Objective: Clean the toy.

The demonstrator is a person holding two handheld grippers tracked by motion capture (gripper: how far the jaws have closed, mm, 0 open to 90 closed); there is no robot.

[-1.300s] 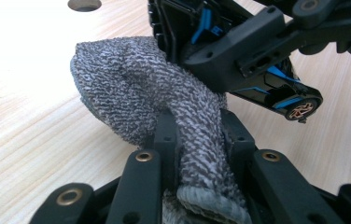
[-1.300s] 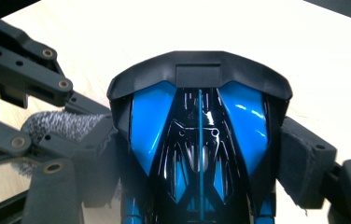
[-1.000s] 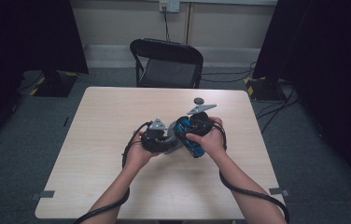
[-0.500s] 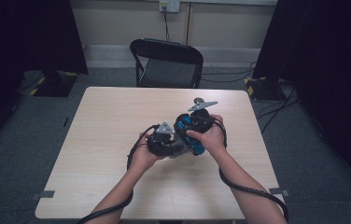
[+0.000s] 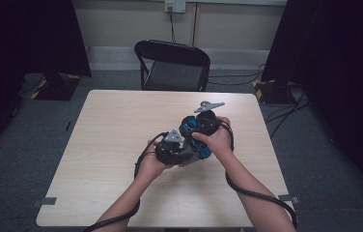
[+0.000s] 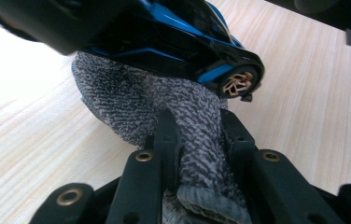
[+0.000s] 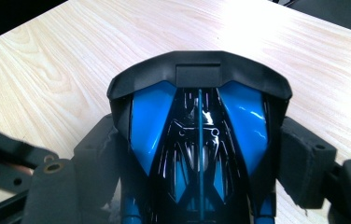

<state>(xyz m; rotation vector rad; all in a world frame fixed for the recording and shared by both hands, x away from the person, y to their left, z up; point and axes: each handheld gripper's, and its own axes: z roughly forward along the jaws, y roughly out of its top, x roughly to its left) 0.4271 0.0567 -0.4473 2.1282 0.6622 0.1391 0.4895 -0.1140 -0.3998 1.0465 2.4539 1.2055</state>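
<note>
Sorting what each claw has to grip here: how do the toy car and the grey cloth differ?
The toy car is hard, glossy, blue and black; the grey cloth is soft, matte and knitted. The car sits clamped in the right claw; the cloth is pinched in the left claw, beneath the car. Both are held above the table.

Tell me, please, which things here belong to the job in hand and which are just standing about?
In the job:
- blue and black toy car, clamped between the right gripper jaws
- grey knitted cloth, pinched by the left gripper and pressed against the car
- table, the work surface

Standing about:
- black folding chair beyond the table
- wall socket with its cable
</note>
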